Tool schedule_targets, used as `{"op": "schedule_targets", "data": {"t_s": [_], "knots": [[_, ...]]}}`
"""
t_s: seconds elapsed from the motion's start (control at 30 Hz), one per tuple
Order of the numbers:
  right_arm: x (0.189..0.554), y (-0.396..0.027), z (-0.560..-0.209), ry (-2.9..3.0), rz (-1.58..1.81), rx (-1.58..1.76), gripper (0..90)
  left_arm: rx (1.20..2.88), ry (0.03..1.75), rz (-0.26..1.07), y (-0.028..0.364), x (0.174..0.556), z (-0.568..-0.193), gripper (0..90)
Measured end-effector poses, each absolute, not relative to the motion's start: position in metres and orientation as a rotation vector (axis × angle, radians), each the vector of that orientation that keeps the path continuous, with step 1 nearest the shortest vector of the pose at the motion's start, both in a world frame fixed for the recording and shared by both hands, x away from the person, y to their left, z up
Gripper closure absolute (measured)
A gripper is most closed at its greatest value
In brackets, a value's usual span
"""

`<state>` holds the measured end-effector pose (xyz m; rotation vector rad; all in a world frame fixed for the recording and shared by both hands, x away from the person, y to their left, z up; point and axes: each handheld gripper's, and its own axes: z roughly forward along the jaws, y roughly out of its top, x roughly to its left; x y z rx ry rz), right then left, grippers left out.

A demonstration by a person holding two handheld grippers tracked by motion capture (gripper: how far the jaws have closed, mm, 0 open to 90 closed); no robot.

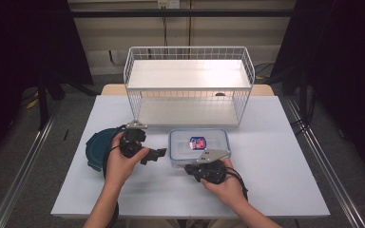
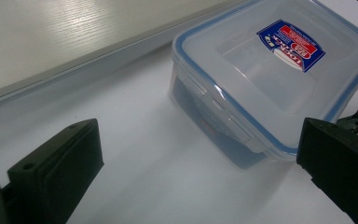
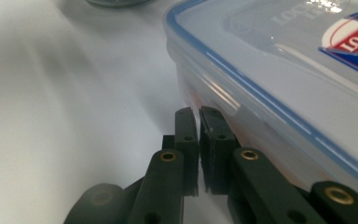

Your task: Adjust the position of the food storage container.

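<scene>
Clear lidded food container [image 1: 199, 148] sits on the white table [image 1: 275, 180], just in front of the wire shelf rack [image 1: 188, 85]. Right claw [image 3: 199, 122] is nearly clenched with nothing between its jaws, tips at the container's near side latch, probably working it. Left claw [image 1: 160, 153] stands released just beside the container's left end, likely ready to steady it. Teal lid [image 1: 96, 147] lies at the left.
</scene>
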<state>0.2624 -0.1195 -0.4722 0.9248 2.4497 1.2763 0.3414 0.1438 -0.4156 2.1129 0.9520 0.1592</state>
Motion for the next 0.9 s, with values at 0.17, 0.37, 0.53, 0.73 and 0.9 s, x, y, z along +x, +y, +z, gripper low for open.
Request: {"op": "schedule_targets", "data": {"t_s": [0.17,0.37,0.53,0.73,0.9], "knots": [[0.258,-0.128,-0.473,2.463,1.281,0.938,79.8,2.137,0.933,0.166,0.145,0.343,-0.414,0.0],[0.249,-0.144,-0.464,2.463,1.292,0.953,68.8,2.141,0.928,0.158,0.141,0.344,-0.415,0.0],[0.244,-0.155,-0.461,2.473,1.283,0.963,54.9,2.125,0.942,0.141,0.135,0.345,-0.417,0.0],[0.242,-0.168,-0.461,2.482,1.277,0.981,39.3,2.129,0.941,0.130,0.131,0.347,-0.418,0.0],[0.239,-0.176,-0.458,2.477,1.282,0.988,32.5,2.127,0.933,0.111,0.127,0.349,-0.420,0.0]]}}
